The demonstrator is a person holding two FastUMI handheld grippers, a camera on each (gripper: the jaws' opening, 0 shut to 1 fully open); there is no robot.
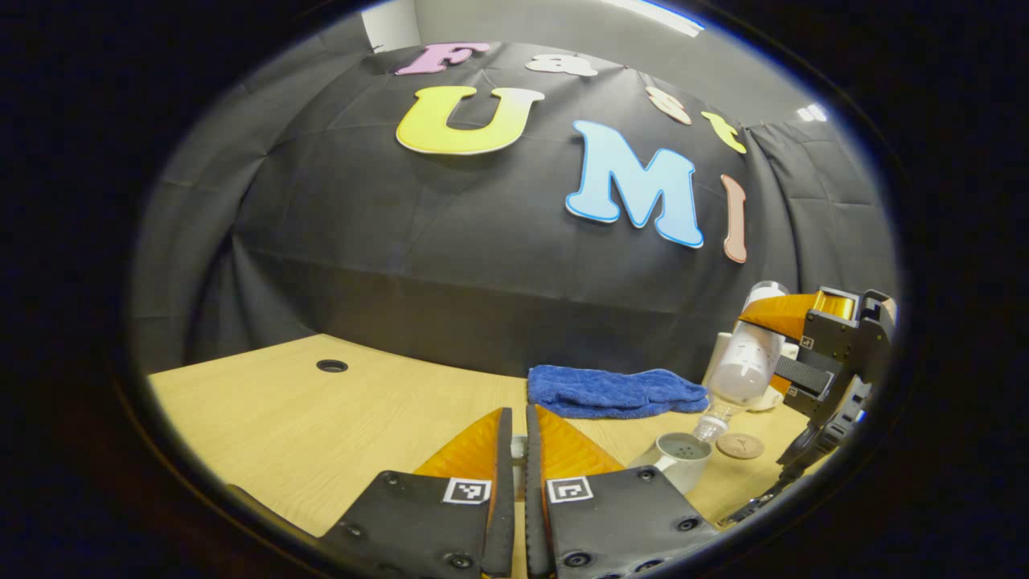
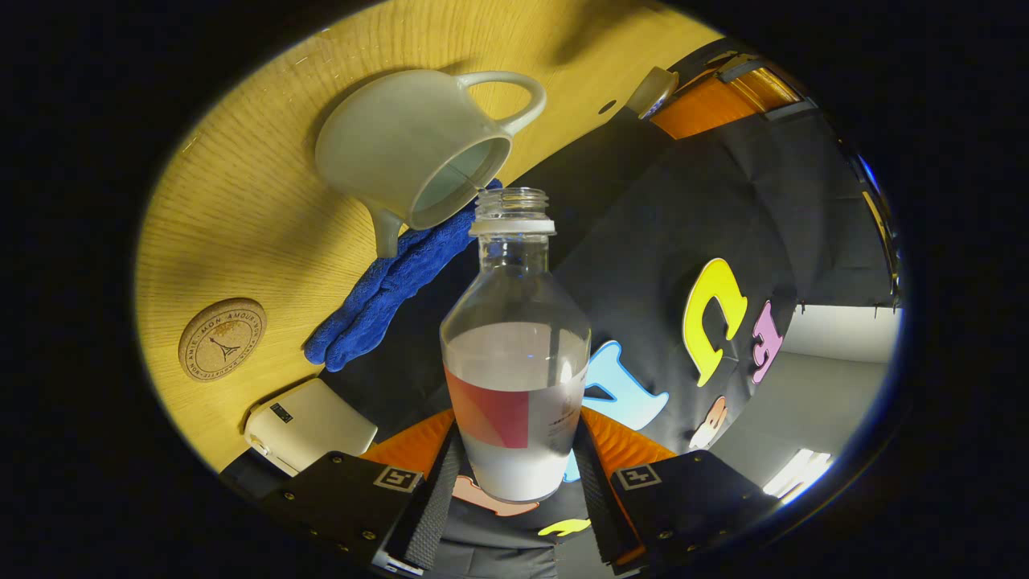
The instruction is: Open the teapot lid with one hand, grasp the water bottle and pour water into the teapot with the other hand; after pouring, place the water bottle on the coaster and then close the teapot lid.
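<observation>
The right gripper (image 2: 514,474) has its fingers clamped on the lower body of the bottle (image 2: 514,362), one on each side; the bottle is uncapped, part full of water, and tipped so that its open mouth points at the pot (image 2: 402,149); in the right gripper view the mouth sits just beside the pot's open top, and a thin thread of water seems to run from it into the pot, though it is too fine to be sure.

In the left gripper view the same bottle (image 1: 744,366) slants mouth-down over the pot (image 1: 679,458), held by the right gripper (image 1: 792,366) at the right edge; the pot stands lidless on the desk (image 1: 321,426), its strainer holes showing inside.

The left gripper (image 1: 518,458) has its fingers nearly together, with a small pale thing pinched in the narrow gap between them; what it is cannot be told there; in the right gripper view the left gripper (image 2: 707,100) shows far off with a pale round lid (image 2: 653,90) at its tip.

The coaster (image 1: 739,445) lies bare on the desk just beside the pot; a blue cloth (image 1: 615,390) lies behind the pot, near the wall; a pale box (image 2: 309,422) lies on the desk near the coaster (image 2: 222,338).
</observation>
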